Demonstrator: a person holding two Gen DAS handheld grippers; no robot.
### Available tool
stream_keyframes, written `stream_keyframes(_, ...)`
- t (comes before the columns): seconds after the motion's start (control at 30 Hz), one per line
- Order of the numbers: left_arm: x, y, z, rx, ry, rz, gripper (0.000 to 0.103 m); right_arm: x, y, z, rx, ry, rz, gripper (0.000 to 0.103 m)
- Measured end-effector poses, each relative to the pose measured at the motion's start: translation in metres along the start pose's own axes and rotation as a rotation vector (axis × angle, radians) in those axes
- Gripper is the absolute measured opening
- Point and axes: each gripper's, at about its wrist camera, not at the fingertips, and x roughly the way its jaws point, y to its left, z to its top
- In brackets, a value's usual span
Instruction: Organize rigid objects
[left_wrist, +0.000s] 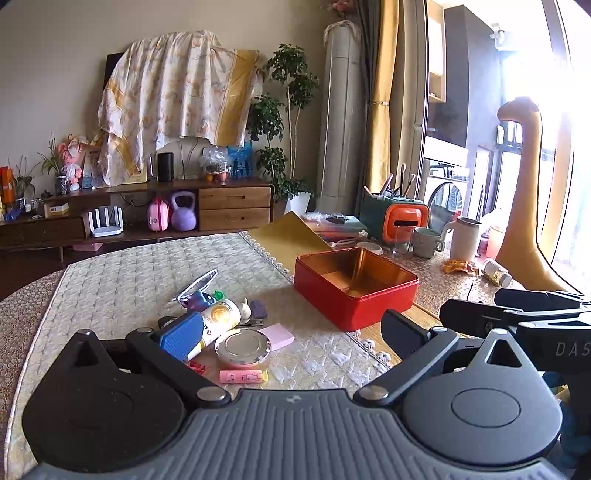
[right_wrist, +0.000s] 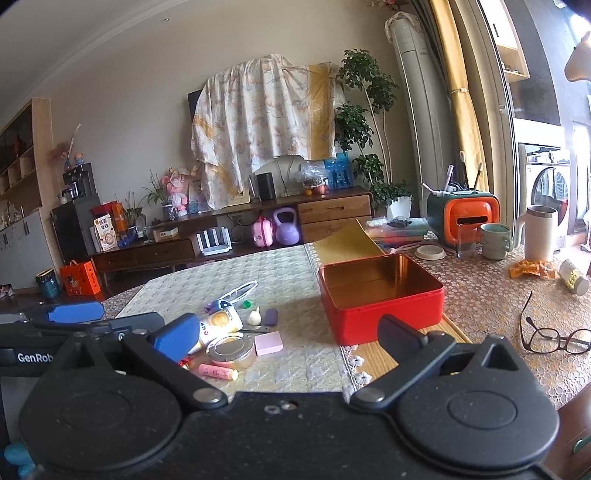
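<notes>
Quilted table (left_wrist: 129, 273) holds open red tin (left_wrist: 354, 288), nothing inside.

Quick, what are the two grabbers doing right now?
Left gripper: open, holding nothing.
Right gripper: open, holding nothing.

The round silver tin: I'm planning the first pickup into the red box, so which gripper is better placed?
Probably left gripper: the round silver tin lies between its open jaws, while the right gripper sits nearer the red box.
</notes>
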Motion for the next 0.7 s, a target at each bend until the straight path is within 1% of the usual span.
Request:
stream_keyframes(0.2, 0.0, -0.003, -0.003, 0.011, -0.007, 0.005, 0.103, 0.0, 0.0, 0.0, 0.0, 0.002, -0.002, 0.103)
stream_keyframes(0.5, 0.006, -0.001, -0.004, 0.011, 0.021, 0.035, 0.103, 0.004, 0.001, -0.002, -0.012, 0.019, 0.009, 0.103)
stream_keyframes(0.57, 0.01, -0.001, -0.005, 0.018, 0.034, 0.044, 0.103, 0.008, 0.003, -0.001, -0.026, 0.03, 0.021, 0.103)
stream_keyframes(0.63, 0.018, 0.001, -0.005, 0.029, 0.06, 0.073, 0.103, 0.012, 0.006, -0.001, -0.053, 0.047, 0.039, 0.103)
stream_keyframes(0.7, 0.026, 0.006, -0.008, 0.027, 0.097, 0.069, 0.103, 0.018, 0.011, -0.002, -0.087, 0.064, 0.059, 0.103)
